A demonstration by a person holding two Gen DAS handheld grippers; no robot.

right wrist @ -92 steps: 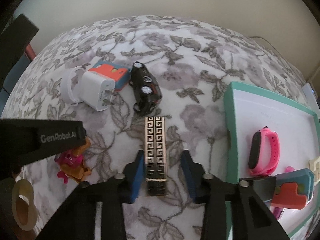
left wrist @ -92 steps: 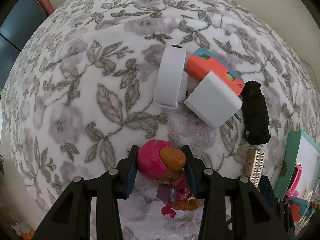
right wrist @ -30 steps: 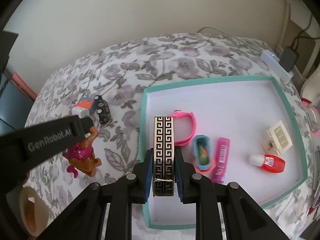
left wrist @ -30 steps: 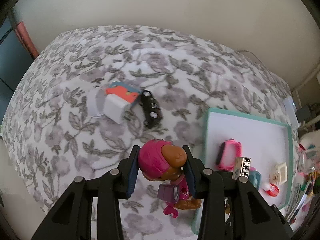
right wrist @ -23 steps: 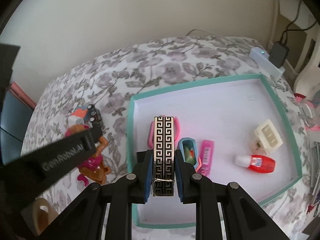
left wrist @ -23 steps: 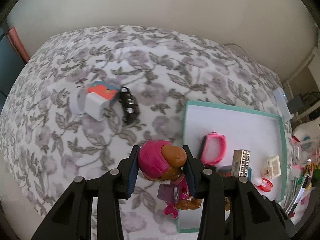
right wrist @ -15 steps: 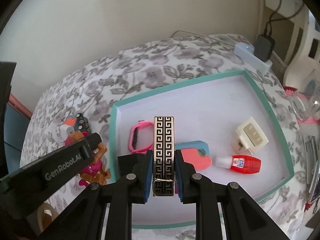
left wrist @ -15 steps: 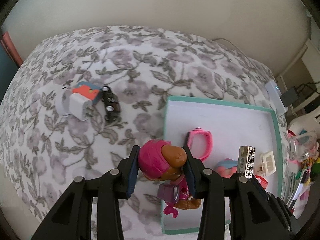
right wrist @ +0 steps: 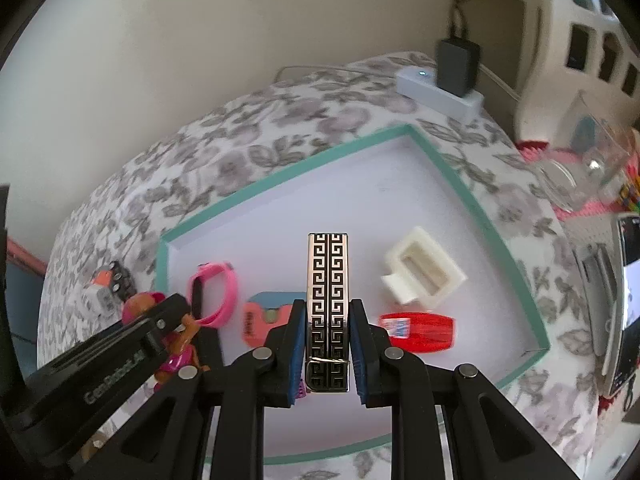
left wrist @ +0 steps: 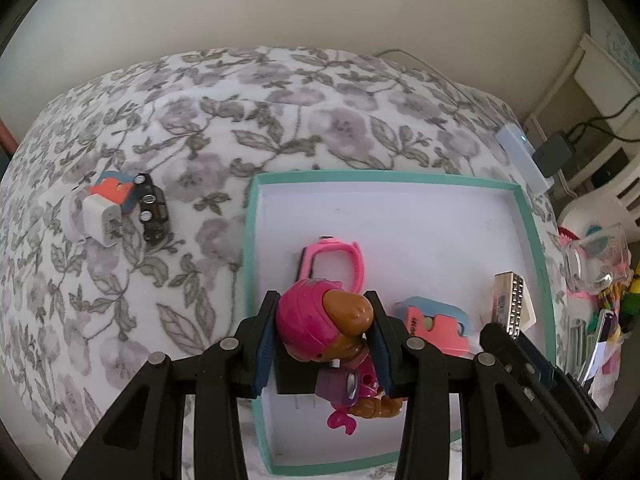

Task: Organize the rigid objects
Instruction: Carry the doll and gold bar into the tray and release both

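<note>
Toy pup figure [left wrist: 326, 326], pink-helmeted, sits clamped between the blue pads of the left gripper [left wrist: 323, 344], head pinched at the fingertips, body and pink tail hanging below toward the camera. It hangs over the near left part of the teal-rimmed tray [left wrist: 534, 236], just inside the left rim. Right gripper [right wrist: 327, 350] has its fingers closed on the lower end of a gold bar with a black Greek-key pattern [right wrist: 327, 300]; the bar stands up out of the fingertips, over the middle of the tray [right wrist: 472, 200].

On the white tray floor: pink wristband [right wrist: 212, 294] near the left rim, coral-and-blue case [right wrist: 266, 316] just beside it, red-capped correction bottle [right wrist: 420, 328] lying on its side right of the bar, cream plug adapter [right wrist: 424, 272] behind the bottle, toward the right rim.

Tray rests on a grey floral bedspread [left wrist: 192, 152]. Well apart from the tray, toward the spread's left edge, a cluster: white charger cube [left wrist: 102, 220] touching a second coral-and-blue case [left wrist: 116, 190], black toy car [left wrist: 151, 212] just beside them on the right.

Plain cream wall behind. White power strip [right wrist: 436, 90] at the far right corner of the spread, black adapter [right wrist: 458, 62] plugged into it. Clear glassware and coloured clutter [left wrist: 592, 268] off the right edge.
</note>
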